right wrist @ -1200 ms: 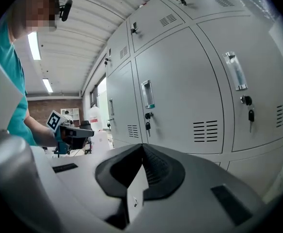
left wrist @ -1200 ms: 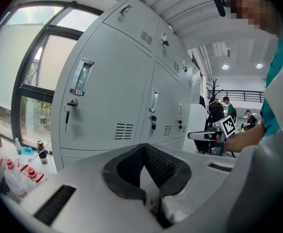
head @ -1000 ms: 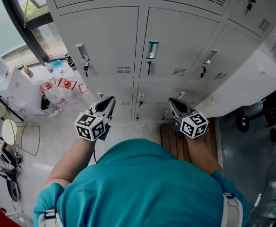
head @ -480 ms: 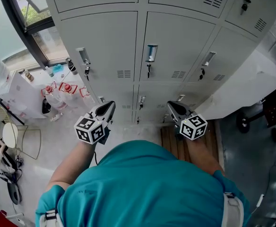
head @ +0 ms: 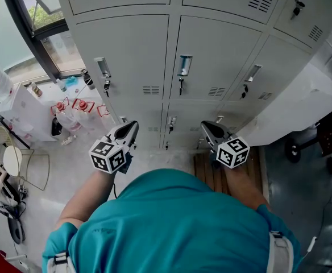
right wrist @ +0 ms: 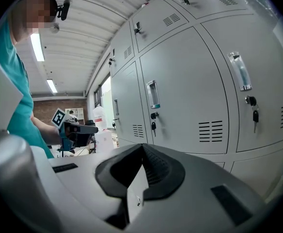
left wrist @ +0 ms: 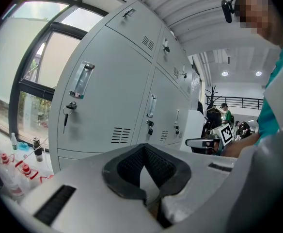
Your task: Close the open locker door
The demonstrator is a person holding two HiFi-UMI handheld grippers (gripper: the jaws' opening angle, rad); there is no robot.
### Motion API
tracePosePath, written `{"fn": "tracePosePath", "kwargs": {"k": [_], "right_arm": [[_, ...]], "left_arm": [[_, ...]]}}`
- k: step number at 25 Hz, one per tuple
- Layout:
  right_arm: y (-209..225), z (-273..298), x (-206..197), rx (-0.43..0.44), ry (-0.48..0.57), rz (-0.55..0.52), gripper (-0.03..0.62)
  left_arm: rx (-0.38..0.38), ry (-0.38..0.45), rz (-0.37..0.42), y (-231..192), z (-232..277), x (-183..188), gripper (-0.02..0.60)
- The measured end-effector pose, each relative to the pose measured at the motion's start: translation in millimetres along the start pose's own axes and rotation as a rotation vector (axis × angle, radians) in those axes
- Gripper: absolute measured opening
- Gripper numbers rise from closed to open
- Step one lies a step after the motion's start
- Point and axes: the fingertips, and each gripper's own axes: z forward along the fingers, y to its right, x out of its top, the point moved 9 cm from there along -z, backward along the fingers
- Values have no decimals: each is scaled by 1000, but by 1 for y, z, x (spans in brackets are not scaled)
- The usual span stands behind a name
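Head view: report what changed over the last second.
Only the view drifted: the lockers sit slightly lower in frame. The left gripper and right gripper stayed where they were, jaws shut and empty; nothing taken or let go.

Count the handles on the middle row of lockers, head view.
3: left door handle, middle door handle, right door handle. Others may be hidden.

Pale grey metal lockers (head: 126,50) are evenly daylit from a dark-framed window (head: 41,16) at ten o'clock; gripper-view edges are warped and darkened.
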Motion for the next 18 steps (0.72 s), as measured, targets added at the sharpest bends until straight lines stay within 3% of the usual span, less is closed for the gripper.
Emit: {"fn": "tracePosePath", "kwargs": {"k": [6, 13, 18], "right_arm": [[-2, -1, 28, -6, 32, -10, 0], [-14, -12, 87, -16, 91, -46, 0], [-28, -19, 109, -4, 106, -59, -1]], "left_arm": [[6, 51, 19, 2, -6, 26, 3], [-9, 113, 112, 21, -9, 80, 3], [-23, 127, 135, 32, -10, 95, 3]]}}
